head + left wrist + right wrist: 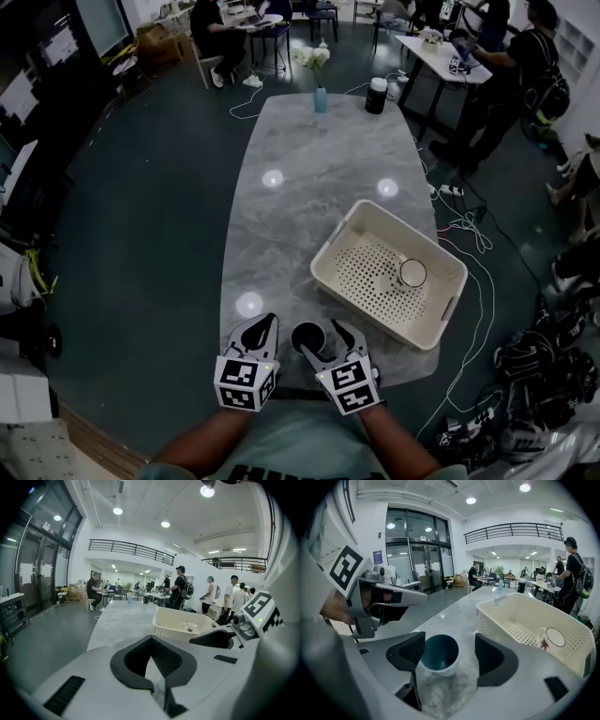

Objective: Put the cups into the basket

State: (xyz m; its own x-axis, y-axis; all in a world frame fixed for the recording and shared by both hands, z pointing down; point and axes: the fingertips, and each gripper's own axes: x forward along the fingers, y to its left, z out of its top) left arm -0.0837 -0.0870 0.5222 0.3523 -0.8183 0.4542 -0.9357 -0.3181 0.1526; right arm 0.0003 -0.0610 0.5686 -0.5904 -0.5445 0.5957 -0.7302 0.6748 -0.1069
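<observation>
A dark teal cup [308,336] with a pale outside stands upright near the table's front edge. My right gripper [322,339] is open around it; in the right gripper view the cup [439,654] sits between the pads, close against the left one and apart from the right one. My left gripper [258,328] is just left of it, shut and holding nothing [152,660]. The cream perforated basket [375,211] lies to the right and farther back, with a white cup [412,273] standing inside. That cup [555,638] is low in the basket [511,606].
At the far end of the grey marble table [309,187] stand a blue vase with flowers [321,94] and a dark canister [377,94]. Cables [469,234] and bags [544,366] lie on the floor to the right. People sit and stand at tables beyond.
</observation>
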